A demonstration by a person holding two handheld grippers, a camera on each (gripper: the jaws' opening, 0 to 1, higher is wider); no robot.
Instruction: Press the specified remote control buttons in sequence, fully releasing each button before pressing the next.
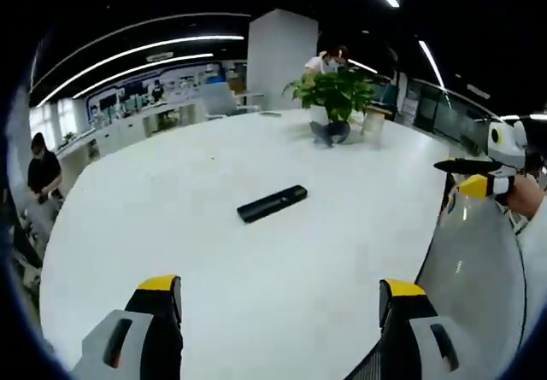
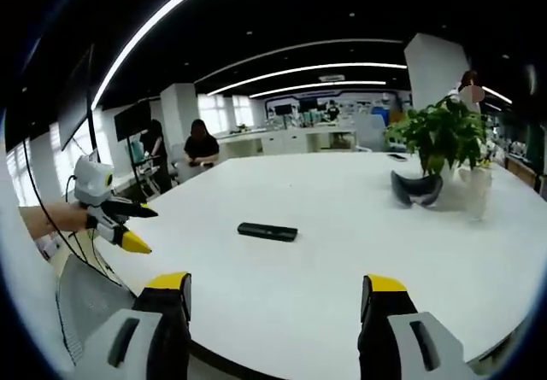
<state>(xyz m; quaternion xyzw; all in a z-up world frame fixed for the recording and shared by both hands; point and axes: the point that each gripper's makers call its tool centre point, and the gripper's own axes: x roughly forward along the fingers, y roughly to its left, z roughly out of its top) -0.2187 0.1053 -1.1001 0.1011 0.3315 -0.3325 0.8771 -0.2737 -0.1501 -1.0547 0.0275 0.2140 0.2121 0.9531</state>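
Your remote control (image 1: 272, 203) is a slim, flat, black bar lying on the white desk (image 1: 256, 312), well out from the near edge and with bare surface all around it. In the left gripper view it sits at a slant, its right end farther from you than its left. In the right gripper view you see the remote control (image 2: 267, 231) almost side-on, long and low. Its buttons are too small to make out.

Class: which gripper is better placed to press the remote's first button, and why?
Probably the left gripper: in its view the remote lies ahead between its open jaws and looks nearer. In the right gripper view it looks farther.
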